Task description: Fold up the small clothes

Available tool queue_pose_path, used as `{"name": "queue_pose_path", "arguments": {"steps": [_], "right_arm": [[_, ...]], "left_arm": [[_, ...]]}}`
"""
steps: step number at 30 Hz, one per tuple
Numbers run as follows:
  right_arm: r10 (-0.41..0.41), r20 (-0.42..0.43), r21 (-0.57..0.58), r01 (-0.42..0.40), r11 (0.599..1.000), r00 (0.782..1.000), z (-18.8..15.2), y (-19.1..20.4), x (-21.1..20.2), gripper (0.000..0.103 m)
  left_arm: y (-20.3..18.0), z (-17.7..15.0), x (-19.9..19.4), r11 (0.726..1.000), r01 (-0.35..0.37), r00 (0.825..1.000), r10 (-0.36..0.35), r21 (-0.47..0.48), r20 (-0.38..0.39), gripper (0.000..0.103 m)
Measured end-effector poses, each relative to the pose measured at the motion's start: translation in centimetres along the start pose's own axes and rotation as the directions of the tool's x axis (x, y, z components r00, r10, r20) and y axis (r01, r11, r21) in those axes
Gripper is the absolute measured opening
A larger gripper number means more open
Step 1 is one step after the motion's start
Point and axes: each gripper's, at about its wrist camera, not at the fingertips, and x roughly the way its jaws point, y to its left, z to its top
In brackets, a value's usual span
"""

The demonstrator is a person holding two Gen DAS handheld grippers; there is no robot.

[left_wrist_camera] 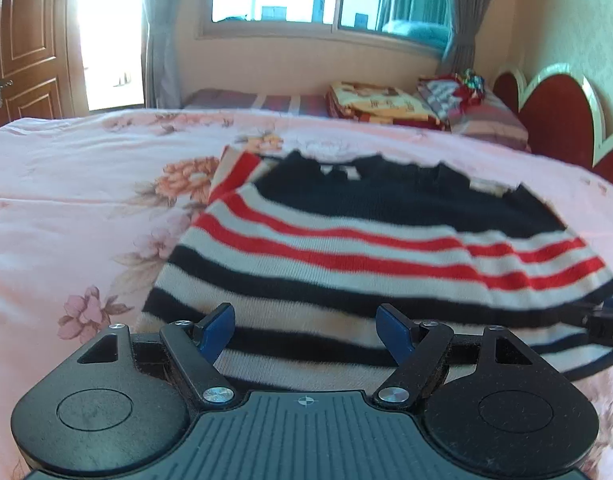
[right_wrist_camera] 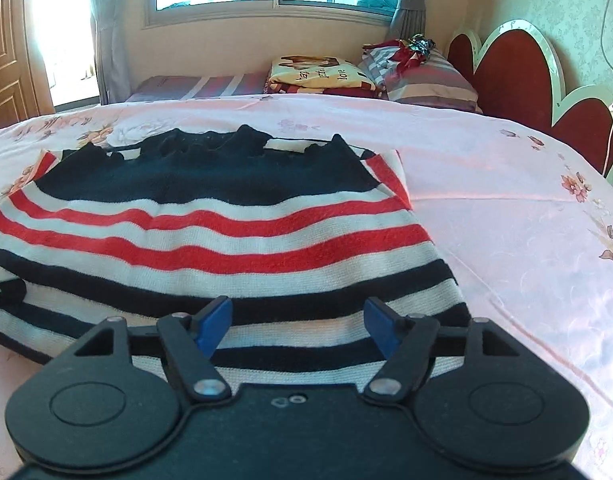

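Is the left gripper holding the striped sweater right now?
No, the left gripper stands open above the striped sweater, pinching no fabric.

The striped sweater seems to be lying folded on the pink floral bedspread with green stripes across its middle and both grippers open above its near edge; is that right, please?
Not quite: the striped sweater has red stripes across its middle, not green, as the right wrist view shows. The rest holds: it lies folded on the pink floral bedspread, with the left gripper and right gripper open above its near edge.
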Motion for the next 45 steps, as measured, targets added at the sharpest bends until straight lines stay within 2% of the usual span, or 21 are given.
{"name": "queue_pose_path", "arguments": {"steps": [3,6,10,12,14,15,16,17,19,20,25,27,33,40,43,45], "right_arm": [[0.002,0.010,0.013,-0.002,1.000,1.000,0.4,-0.4,0.0,0.072],[0.000,0.022,0.023,0.000,1.000,1.000,1.3,-0.8,0.3,0.071],[-0.041,0.042,0.026,0.040,0.999,0.998,2.4,-1.7,0.9,0.072],[-0.065,0.029,0.028,0.064,0.998,0.997,2.4,-2.3,1.7,0.072],[-0.105,-0.015,0.017,0.105,0.994,0.994,2.0,-3.0,3.0,0.072],[-0.106,-0.041,0.022,0.107,0.994,0.993,1.5,-3.5,3.8,0.075],[-0.088,-0.039,0.064,0.090,0.994,0.995,1.1,-4.3,4.1,0.078],[-0.072,-0.051,0.117,0.077,0.990,0.996,1.0,-5.1,4.4,0.086],[-0.023,-0.073,0.217,0.039,0.975,0.997,0.8,-6.6,4.7,0.088],[-0.021,-0.072,0.225,0.037,0.974,0.997,0.6,-6.6,4.7,0.089],[-0.082,-0.053,0.123,0.088,0.989,0.995,1.0,-4.8,3.9,0.089],[-0.071,-0.030,0.111,0.074,0.991,0.997,1.4,-4.6,2.9,0.081],[-0.037,0.052,0.081,0.033,0.996,0.998,2.3,-3.4,-0.1,0.081],[0.032,0.075,0.048,-0.035,0.998,0.997,2.4,-1.1,-1.6,0.083],[-0.002,0.082,0.010,0.001,1.000,0.997,2.3,-0.3,-1.7,0.082],[-0.075,0.089,0.006,0.075,0.997,0.993,2.5,-0.7,-1.6,0.082]], "left_arm": [[-0.9,1.1,-0.4,1.000,0.017,0.999,-0.017,0.014,0.029,0.077],[-1.4,1.9,0.4,1.000,0.018,1.000,-0.018,0.022,0.024,0.077],[-1.5,2.1,2.6,0.999,-0.010,1.000,0.011,0.036,-0.021,0.077],[-1.0,1.8,4.0,0.999,-0.022,0.998,0.024,0.034,-0.060,0.077],[-1.0,1.4,4.4,0.999,-0.014,0.999,0.017,0.050,-0.048,0.078],[-1.2,1.4,4.4,0.998,-0.018,0.999,0.021,0.055,-0.049,0.078],[-1.2,1.4,4.4,0.998,-0.021,0.998,0.023,0.051,-0.050,0.078],[-1.2,1.4,4.4,0.999,-0.020,0.999,0.022,0.043,-0.050,0.079],[-1.2,1.2,4.5,0.999,-0.019,0.999,0.021,0.041,-0.045,0.079],[-1.3,1.2,4.4,0.999,-0.021,0.999,0.023,0.047,-0.042,0.079],[-1.1,1.2,4.4,0.999,-0.022,0.999,0.024,0.050,-0.040,0.080],[-1.1,1.2,4.4,0.998,-0.022,0.999,0.024,0.055,-0.040,0.080],[-0.9,1.8,3.2,0.998,-0.038,0.998,0.040,0.046,-0.053,0.080],[0.5,1.3,0.7,1.000,-0.021,0.998,0.022,0.005,-0.053,0.080],[0.8,0.9,-0.1,1.000,-0.022,0.998,0.023,0.019,-0.062,0.080],[1.1,0.7,-0.5,1.000,-0.022,0.997,0.023,0.016,-0.070,0.080]]}}
